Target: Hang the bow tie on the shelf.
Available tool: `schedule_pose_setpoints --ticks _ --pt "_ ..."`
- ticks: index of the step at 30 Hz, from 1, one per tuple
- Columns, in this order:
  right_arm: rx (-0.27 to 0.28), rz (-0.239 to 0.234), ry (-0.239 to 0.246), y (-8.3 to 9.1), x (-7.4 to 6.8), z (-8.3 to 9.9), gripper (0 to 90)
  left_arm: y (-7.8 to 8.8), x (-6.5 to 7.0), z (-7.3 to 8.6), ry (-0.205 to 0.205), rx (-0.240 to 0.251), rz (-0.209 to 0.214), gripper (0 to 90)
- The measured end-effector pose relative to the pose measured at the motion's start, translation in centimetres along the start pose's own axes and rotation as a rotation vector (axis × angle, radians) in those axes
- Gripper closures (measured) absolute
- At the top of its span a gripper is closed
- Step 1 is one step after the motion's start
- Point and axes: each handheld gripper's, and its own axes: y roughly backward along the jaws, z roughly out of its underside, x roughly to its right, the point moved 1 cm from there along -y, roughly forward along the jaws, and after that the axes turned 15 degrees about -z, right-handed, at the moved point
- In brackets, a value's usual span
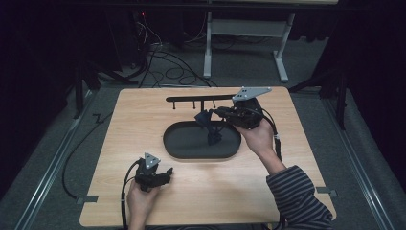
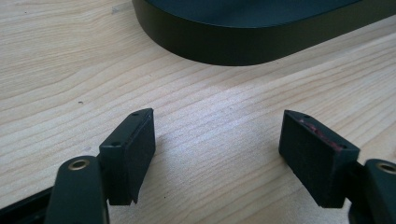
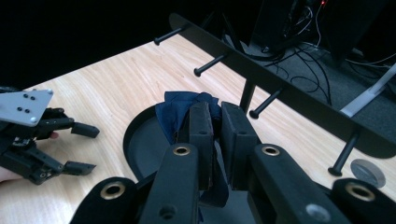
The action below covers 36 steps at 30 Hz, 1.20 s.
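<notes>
Two grippers at work. Right gripper (image 3: 215,135), jaws clamped on a dark blue cloth (image 3: 180,112), holds it above the black oval tray (image 1: 179,143) at mid-worktop, just before the black peg rail (image 3: 299,100) along the far edge. Left gripper (image 2: 219,158) rests near the worktop's near edge, jaws apart, empty. Likely step: hanging the cloth. Judgement: lift the fold clear of the tray, bring it over a peg, and release only once it drapes.
</notes>
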Motion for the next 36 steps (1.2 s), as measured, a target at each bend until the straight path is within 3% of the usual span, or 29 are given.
schedule_pose_setpoints --ticks 12,36 --pt "-0.015 0.017 -0.012 -1.2 1.5 -0.9 85.5 0.0 0.0 0.0 0.001 -0.001 0.0 27.6" --pt "-0.032 0.062 -0.078 -3.3 4.5 -0.3 85.3 0.0 0.0 0.0 0.0 -0.002 0.0 27.6"
